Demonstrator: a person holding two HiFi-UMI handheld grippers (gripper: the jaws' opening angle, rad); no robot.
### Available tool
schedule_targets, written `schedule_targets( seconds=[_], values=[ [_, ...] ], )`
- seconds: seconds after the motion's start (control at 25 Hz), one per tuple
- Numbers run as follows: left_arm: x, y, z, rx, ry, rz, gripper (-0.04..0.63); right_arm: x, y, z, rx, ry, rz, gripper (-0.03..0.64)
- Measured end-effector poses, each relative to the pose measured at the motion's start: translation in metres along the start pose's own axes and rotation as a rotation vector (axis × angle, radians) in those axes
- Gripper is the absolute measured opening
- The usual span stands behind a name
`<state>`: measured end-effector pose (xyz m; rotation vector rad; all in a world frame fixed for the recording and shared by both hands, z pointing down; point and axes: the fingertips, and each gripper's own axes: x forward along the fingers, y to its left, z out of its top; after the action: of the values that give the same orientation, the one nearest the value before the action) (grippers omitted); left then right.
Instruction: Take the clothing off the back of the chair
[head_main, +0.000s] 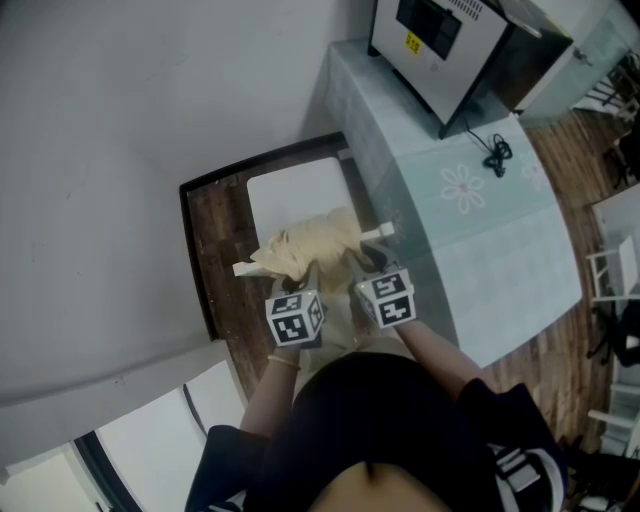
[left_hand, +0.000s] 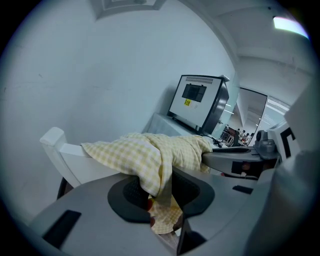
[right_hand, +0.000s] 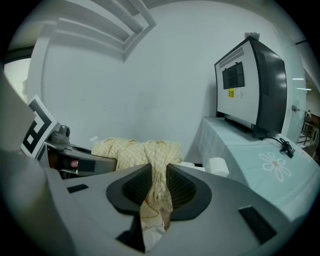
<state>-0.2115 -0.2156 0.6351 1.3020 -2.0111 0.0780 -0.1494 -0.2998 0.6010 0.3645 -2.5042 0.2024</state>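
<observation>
A pale yellow checked piece of clothing is draped over the top rail of a white chair's back. In the head view both grippers meet it from the near side, the left gripper beside the right gripper. The left gripper view shows the cloth falling off the rail into the left gripper, whose pads press on a fold. In the right gripper view another fold of the cloth is pinched in the right gripper. The rail's right end sticks out bare.
The white chair seat lies beyond the rail, over a dark wooden floor patch. A table under a pale flowered cloth stands close on the right, bearing a grey boxy appliance and a black cable. A white wall fills the left.
</observation>
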Motion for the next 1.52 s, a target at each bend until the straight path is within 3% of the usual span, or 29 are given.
schedule_targets(
  seconds=[1.52],
  values=[
    [-0.079, -0.043, -0.029, 0.021, -0.072, -0.006, 0.097, -0.092, 0.03, -0.018, -0.002, -0.092, 0.012, 0.1]
  ],
)
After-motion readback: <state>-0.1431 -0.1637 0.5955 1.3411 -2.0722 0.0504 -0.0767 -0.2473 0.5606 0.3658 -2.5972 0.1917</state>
